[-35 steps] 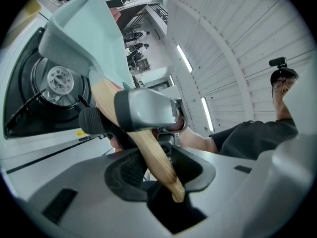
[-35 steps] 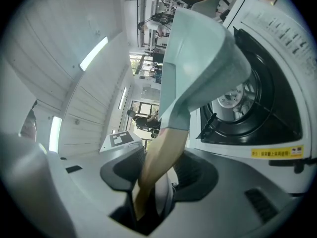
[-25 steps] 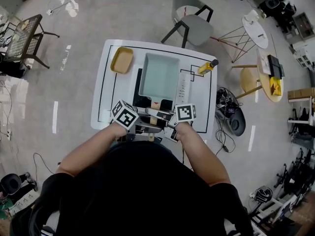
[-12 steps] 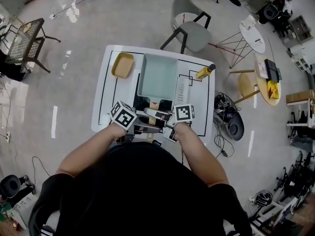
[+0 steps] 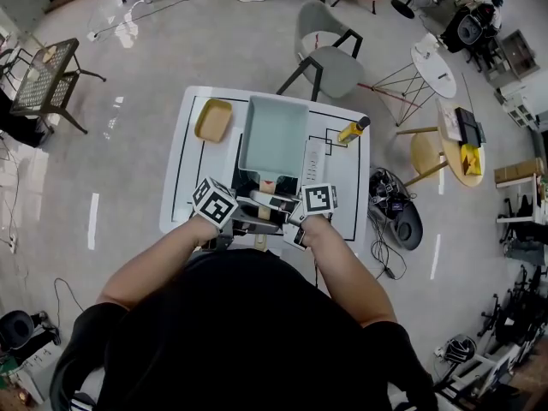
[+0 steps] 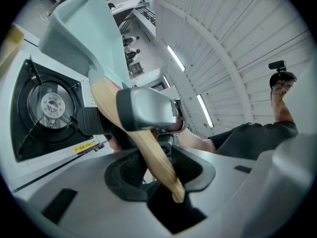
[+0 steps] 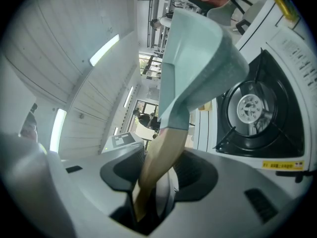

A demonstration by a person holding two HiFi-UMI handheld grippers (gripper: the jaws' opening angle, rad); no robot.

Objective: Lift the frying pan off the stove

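Observation:
A pale teal square frying pan [image 5: 272,133] with a wooden handle [image 5: 266,204] hangs tilted above the black gas stove [image 5: 237,159] on the white table. Both grippers hold the handle from either side. My left gripper [image 5: 243,215] is shut on the handle [image 6: 141,143], with the pan [image 6: 81,26] raised over the bare burner [image 6: 49,104]. My right gripper [image 5: 287,211] is shut on the same handle [image 7: 161,162], and the pan [image 7: 195,58] stands clear of the burner [image 7: 250,108]. In each gripper view the handle's end sits deep between the jaws [image 6: 156,171] [image 7: 158,176].
A yellow dish [image 5: 212,119] lies at the table's far left and a yellow bottle [image 5: 352,130] at its far right. The stove's white control strip [image 5: 315,157] runs right of the pan. A grey chair [image 5: 332,48] stands beyond the table [image 5: 175,195].
The pan has risen and moved away from me relative to the stove, uncovering more of the black top. Both grippers stay closed on the handle.

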